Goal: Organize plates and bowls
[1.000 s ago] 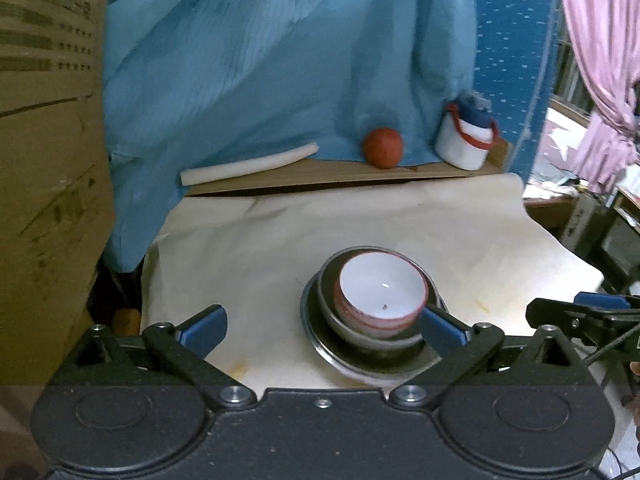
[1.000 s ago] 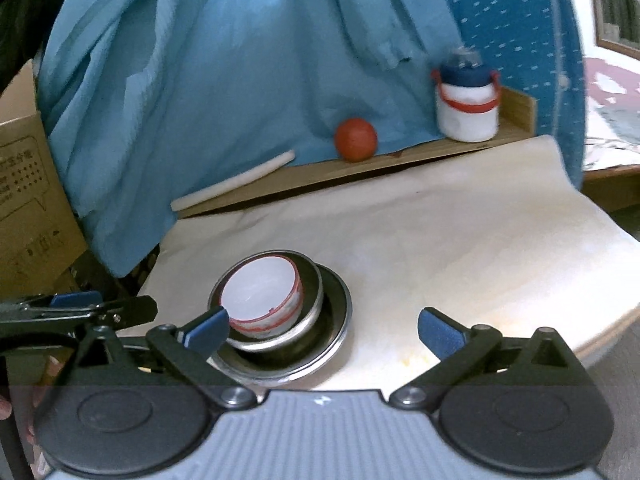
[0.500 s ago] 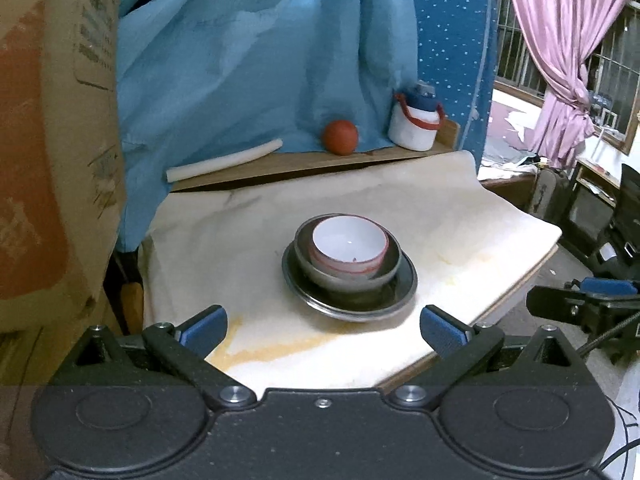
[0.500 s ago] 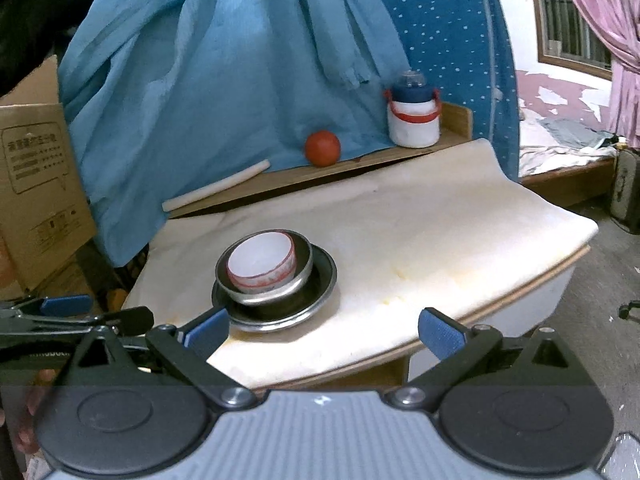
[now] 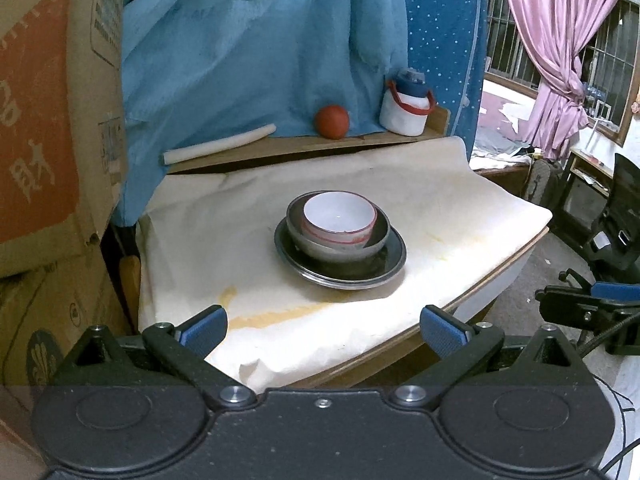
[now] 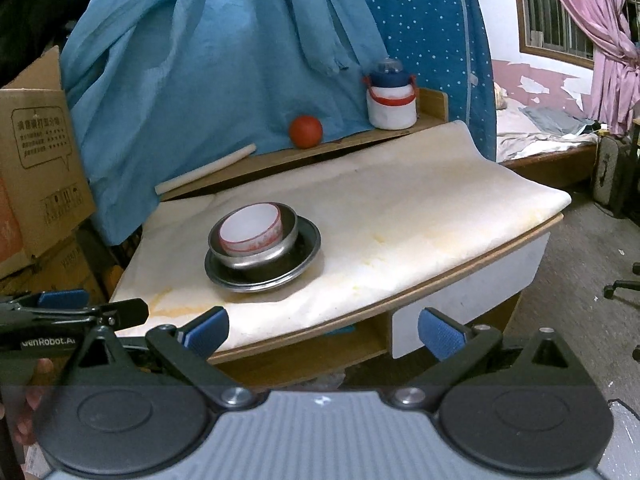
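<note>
A white bowl with a red band (image 5: 339,216) (image 6: 251,227) sits nested inside a steel bowl (image 5: 376,236) (image 6: 260,258), which rests on a steel plate (image 5: 388,264) (image 6: 306,250) on the cream-covered table (image 5: 460,200) (image 6: 420,208). My left gripper (image 5: 323,328) is open and empty, held back beyond the table's front edge. My right gripper (image 6: 323,330) is also open and empty, off the front edge and right of the stack. The other gripper's tip shows at the side of each view.
On a wooden ledge at the back lie a white roll (image 5: 218,146), a red ball (image 5: 332,121) and a white jug with a blue lid (image 5: 405,110). Blue cloth hangs behind. Cardboard boxes (image 5: 48,120) stand at the left. Black chairs (image 5: 616,216) stand at the right.
Both grippers have pulled back and away from the stacked dishes, which now look smaller and farther. The stack itself has not moved.
</note>
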A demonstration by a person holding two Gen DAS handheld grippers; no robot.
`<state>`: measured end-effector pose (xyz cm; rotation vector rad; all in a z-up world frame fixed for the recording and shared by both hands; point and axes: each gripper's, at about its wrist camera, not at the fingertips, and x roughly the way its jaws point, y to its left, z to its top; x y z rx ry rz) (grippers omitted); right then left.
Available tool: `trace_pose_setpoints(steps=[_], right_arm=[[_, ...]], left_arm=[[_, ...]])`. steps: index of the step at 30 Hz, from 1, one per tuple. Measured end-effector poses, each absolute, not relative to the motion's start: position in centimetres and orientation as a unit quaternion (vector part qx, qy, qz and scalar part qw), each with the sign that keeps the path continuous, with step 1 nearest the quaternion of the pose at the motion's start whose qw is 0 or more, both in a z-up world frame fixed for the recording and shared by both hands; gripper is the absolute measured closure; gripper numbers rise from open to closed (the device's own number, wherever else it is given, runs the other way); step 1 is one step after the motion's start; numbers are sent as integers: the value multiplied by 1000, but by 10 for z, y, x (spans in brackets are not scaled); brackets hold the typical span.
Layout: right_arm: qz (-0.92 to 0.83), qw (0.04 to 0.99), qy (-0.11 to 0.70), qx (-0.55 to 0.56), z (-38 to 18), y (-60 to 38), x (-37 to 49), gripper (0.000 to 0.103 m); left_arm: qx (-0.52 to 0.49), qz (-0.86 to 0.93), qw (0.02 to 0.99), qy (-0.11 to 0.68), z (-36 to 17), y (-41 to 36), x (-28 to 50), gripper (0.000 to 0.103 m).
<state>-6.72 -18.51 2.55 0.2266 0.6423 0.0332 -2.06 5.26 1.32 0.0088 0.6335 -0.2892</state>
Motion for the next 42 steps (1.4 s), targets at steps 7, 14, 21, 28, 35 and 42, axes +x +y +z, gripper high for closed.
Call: trace_pose_setpoints(steps=[7, 14, 21, 28, 35, 42], right_arm=[[24, 941, 319, 109, 24, -190, -71, 0], [28, 941, 320, 109, 24, -193, -71, 0], [31, 940, 321, 109, 24, -195, -70, 0], [35, 939, 325, 108, 24, -199, -68, 0], [37, 938, 328, 108, 23, -201, -66, 0], [39, 938, 329, 106, 22, -203, -64, 0]], left_arm=[[6, -139, 941, 309, 14, 52, -25, 1], [7, -138, 941, 310, 14, 51, -25, 1], [9, -136, 941, 311, 16, 50, -25, 1], [12, -134, 939, 316, 16, 47, -21, 1], [12, -134, 938, 319, 14, 47, -18, 1], [13, -135, 938, 319, 13, 46, -18, 1]])
